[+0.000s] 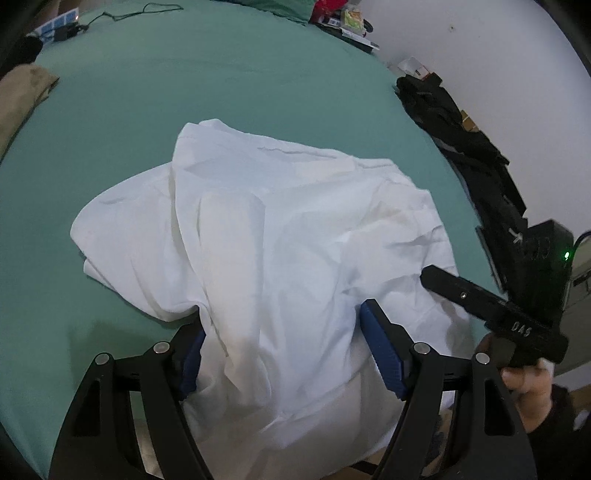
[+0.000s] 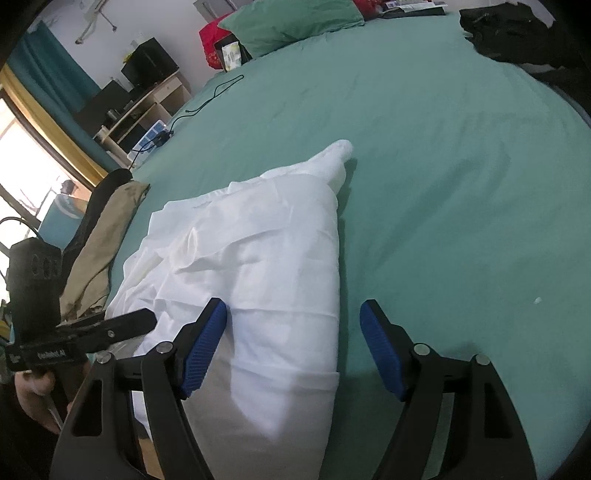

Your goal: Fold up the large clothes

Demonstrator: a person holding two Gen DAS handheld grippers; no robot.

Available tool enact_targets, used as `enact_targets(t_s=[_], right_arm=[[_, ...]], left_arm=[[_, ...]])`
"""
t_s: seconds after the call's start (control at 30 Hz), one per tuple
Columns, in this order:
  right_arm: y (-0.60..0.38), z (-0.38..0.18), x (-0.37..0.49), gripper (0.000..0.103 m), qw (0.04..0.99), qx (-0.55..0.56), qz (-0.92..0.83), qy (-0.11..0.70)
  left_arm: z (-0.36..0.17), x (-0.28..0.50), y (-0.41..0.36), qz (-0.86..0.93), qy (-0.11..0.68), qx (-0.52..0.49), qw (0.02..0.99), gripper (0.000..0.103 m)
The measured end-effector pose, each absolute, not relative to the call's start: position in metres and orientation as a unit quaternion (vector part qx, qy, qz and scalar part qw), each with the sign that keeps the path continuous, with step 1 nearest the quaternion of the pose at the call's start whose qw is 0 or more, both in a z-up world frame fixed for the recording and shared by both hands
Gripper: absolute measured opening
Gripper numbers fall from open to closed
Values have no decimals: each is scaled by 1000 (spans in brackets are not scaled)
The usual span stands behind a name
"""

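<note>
A large white garment lies crumpled on the green bed sheet, its near end hanging over the bed's front edge. My left gripper is open, its blue pads standing on either side of the garment's near fold without pinching it. My right gripper is open too, low over the garment's right edge; its left pad rests against the cloth and its right pad is over bare sheet. The right gripper also shows in the left wrist view.
A tan garment lies at the bed's left edge. Black clothes are piled along the right side. A green pillow, a cable and small clutter sit at the far end. Shelves stand beyond the bed.
</note>
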State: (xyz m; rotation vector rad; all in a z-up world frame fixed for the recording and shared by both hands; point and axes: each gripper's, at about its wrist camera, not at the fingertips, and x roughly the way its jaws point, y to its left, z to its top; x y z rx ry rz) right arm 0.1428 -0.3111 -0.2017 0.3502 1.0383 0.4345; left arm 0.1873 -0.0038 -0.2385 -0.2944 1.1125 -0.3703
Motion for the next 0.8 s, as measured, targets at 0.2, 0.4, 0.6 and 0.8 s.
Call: enact_targets(t_s=[0.2, 0.4, 0.6, 0.8], right_arm=[[-315, -209, 140, 77, 834, 183, 212, 476], [-311, -210, 140, 78, 833, 178, 221, 474], [-306, -209, 141, 77, 830, 173, 232, 477], [-306, -207, 138, 70, 819, 175, 248, 487]], left_arm=[[-244, 186, -9, -167, 510, -142, 832, 78], [-244, 180, -15, -164, 497, -123, 843, 63], [-245, 180, -16, -181, 501, -138, 835, 40], [-239, 182, -12, -185, 519, -135, 824, 44]])
